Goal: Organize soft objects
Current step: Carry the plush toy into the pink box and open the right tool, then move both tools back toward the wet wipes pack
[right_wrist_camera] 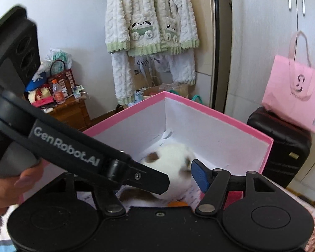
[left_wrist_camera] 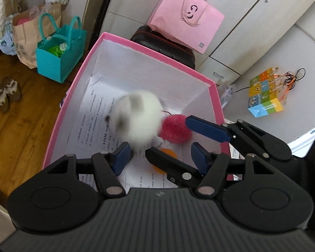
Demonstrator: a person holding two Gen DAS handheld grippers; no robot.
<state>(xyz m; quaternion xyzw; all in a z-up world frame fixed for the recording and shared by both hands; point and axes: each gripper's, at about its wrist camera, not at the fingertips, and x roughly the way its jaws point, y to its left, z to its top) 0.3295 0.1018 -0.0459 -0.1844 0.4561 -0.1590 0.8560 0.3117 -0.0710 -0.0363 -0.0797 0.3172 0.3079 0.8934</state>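
Currently the left gripper (left_wrist_camera: 160,154), jaws apart and empty, is hovering over the pink box (left_wrist_camera: 58,117); the white plush toy (left_wrist_camera: 136,117) is lying inside at 12 o'clock, touching the red pom-pom (left_wrist_camera: 175,129). The right gripper (right_wrist_camera: 179,173) is also spread. Keep both clear of the box rim.

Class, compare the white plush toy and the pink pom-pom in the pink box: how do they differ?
The white plush toy is larger and blurred; the pink pom-pom is smaller and sharp. The toy is white with grey-brown patches; the pom-pom is solid pink. Both are fluffy, inside the pink box, side by side.
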